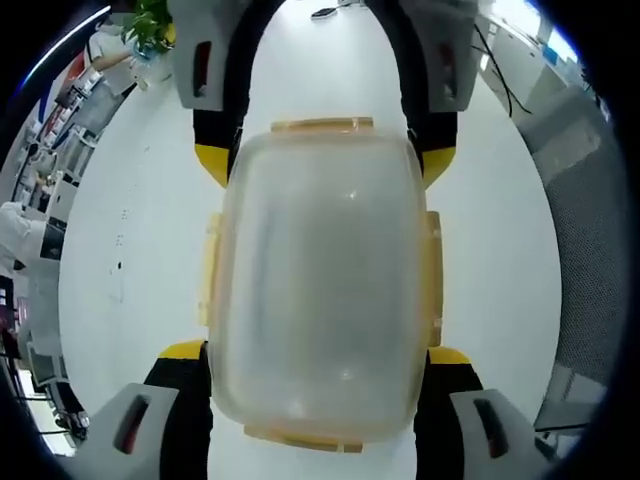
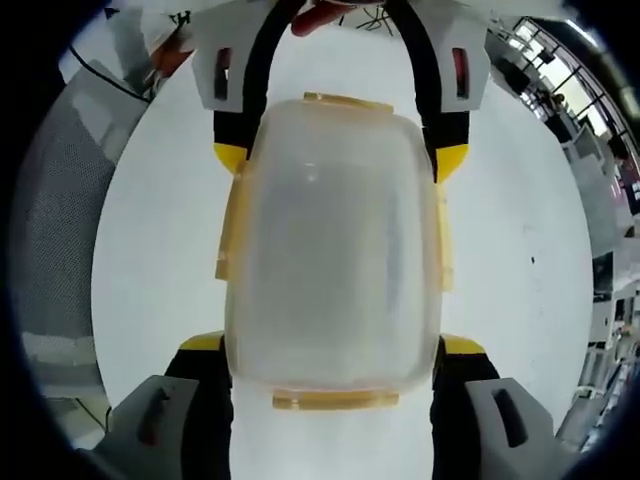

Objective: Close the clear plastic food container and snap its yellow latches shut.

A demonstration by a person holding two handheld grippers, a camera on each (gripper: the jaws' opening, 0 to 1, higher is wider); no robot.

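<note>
Left gripper view. At 9 o'clock, shelving and office clutter (image 1: 45,230) are too small and warped to identify; a green plant (image 1: 150,25) stands at 11 o'clock. The clear plastic food container (image 1: 320,285) sits on the white table (image 1: 130,250) at the centre, its cloudy lid on top, so that the contents, if any, cannot be made out. The left gripper (image 1: 320,375) rises from 6 o'clock, its yellow-tipped jaws spread to either side of the container's near end; whether the pads touch the walls cannot be told, as the container hides them. The right gripper (image 1: 325,160) enters from 12 o'clock and flanks the far end likewise. Yellow latches (image 1: 322,125) show on all four sides, apparently flat against the rim, though whether they are snapped cannot be judged. At 2 o'clock, cables (image 1: 500,75) trail across the table.

Right gripper view. A grey surface (image 2: 70,230) borders the table at 9 o'clock. The container occupies the centre, with the right gripper (image 2: 335,360) rising from 6 o'clock, its jaws apart and flanking the near end, contact again hidden. The left gripper (image 2: 340,150) comes in from 12 o'clock. This view adds a person's fingers (image 2: 320,15) at 12 o'clock, cut off by the edge, and desks and furniture (image 2: 590,130) at 2 o'clock.
</note>
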